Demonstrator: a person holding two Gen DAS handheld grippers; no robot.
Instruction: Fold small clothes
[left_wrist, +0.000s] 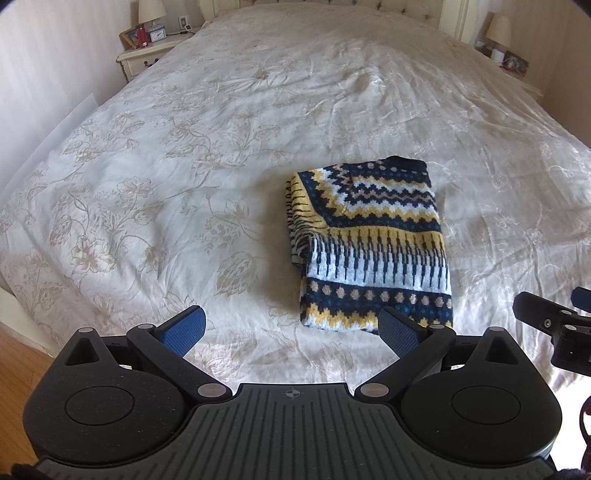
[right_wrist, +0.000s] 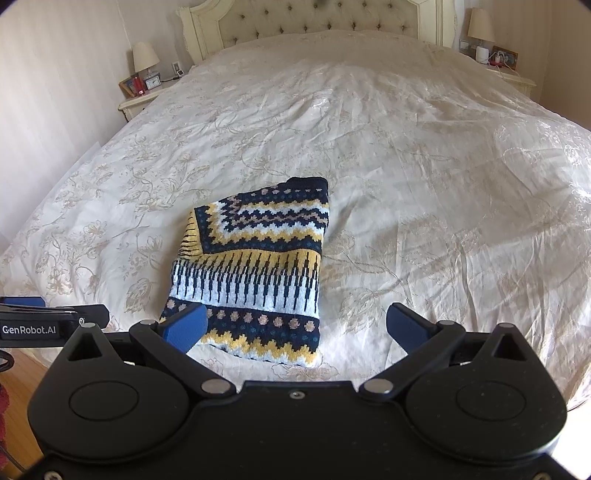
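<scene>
Here the folded sweater (left_wrist: 373, 247) lies on the bed (left_wrist: 184, 184), both grippers spread.

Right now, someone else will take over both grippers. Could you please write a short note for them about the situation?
Left gripper: jaws open, holding nothing, near the bed's foot.
Right gripper: jaws open, holding nothing, beside the left one.
Patterned sweater: lying on the bedspread, already folded into a compact rectangle, touched by neither gripper.
Done: this sweater looks folded.
Left: no other clothes are in view; perhaps tidy the looser left edge.
</scene>
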